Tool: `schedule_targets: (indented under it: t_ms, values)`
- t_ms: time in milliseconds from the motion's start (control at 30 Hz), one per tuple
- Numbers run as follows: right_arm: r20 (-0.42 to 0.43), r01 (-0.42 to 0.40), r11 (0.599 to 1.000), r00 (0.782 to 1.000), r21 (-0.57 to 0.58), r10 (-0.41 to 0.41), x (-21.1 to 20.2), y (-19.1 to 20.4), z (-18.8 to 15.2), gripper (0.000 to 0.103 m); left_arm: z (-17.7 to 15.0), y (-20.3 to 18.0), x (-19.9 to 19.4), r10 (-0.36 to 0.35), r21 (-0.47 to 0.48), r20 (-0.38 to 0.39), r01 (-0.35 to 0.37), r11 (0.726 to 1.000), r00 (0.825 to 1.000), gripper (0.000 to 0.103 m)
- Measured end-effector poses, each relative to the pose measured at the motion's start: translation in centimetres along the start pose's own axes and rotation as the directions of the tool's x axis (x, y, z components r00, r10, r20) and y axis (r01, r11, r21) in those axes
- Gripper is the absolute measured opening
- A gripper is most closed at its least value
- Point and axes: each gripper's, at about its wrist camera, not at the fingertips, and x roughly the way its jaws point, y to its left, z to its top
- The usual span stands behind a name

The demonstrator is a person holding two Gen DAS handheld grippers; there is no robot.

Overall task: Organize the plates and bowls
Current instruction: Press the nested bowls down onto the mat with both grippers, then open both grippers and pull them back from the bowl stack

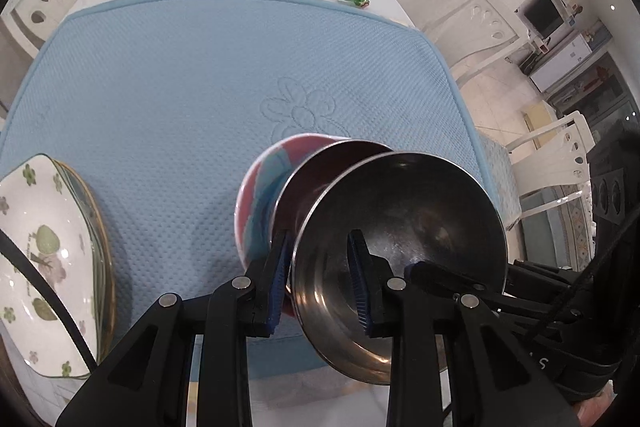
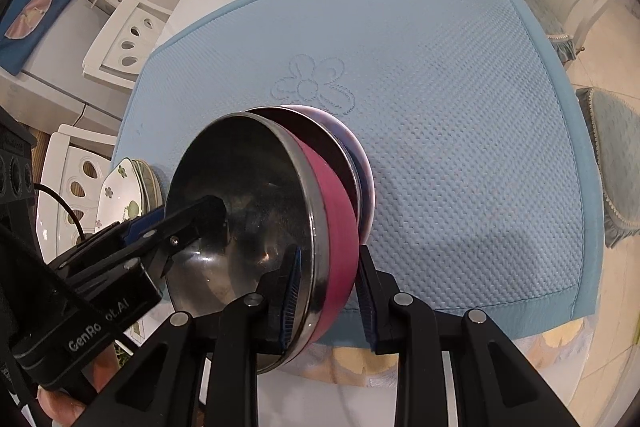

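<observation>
Three bowls sit one inside the other, tipped up on their side above the blue mat. The front one is a shiny metal bowl [image 1: 400, 227] with a pink outside [image 2: 336, 247]. Behind it sits a second metal bowl [image 1: 320, 179]. At the back is a pink and blue bowl [image 1: 260, 203]. The left hand-held gripper [image 1: 320, 283] and the right hand-held gripper [image 2: 330, 291] each pinch the front bowl's rim. Flowery plates [image 1: 40, 247] lie stacked at the left of the mat.

Steel bowl [image 2: 240, 187] magenta outside; mat [image 1: 180, 87] pale blue, dotted; plate [image 1: 36, 247] white, floral.
</observation>
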Motion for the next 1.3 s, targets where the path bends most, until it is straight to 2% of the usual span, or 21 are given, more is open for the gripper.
schedule_targets:
  t_ms: [300, 433, 633, 867, 1100, 1300]
  values:
    - [0.033, -0.018, 1.0, 0.999, 0.001, 0.018, -0.6, -1.0, 0.3, 0.026, 0.4, 1.0, -0.9, 0.006, -0.038, 0.041, -0.005, 0.999, 0.999, 0.026]
    - [0.091, -0.019, 1.0, 0.996, -0.015, 0.02, -1.7, -1.6, 1.6, 0.026, 0.7, 1.6, -1.6, 0.014, -0.054, 0.06, -0.011, 0.999, 0.998, 0.026]
    - [0.194, -0.052, 0.997, 0.979, -0.056, 0.062, -5.2, -2.3, 2.5, 0.026, 1.3, 2.6, -2.6, 0.031, -0.081, 0.091, -0.024, 0.996, 0.995, 0.026]
    - [0.147, -0.06, 0.996, 0.987, -0.064, 0.069, -4.0, -3.2, 1.4, 0.026, 1.5, 2.6, -2.4, 0.026, -0.088, 0.086, -0.018, 0.996, 0.996, 0.026]
    - [0.092, -0.167, 0.986, 0.982, -0.016, 0.168, -0.8, -4.8, 0.9, 0.026, 1.7, 2.3, -1.5, 0.029, -0.082, 0.065, -0.023, 0.996, 0.997, 0.026]
    - [0.095, -0.198, 0.98, 0.976, -0.012, 0.198, -1.3, -5.0, 1.6, 0.026, 2.0, 2.4, -1.1, 0.027, -0.079, 0.062, -0.022, 0.997, 0.998, 0.026]
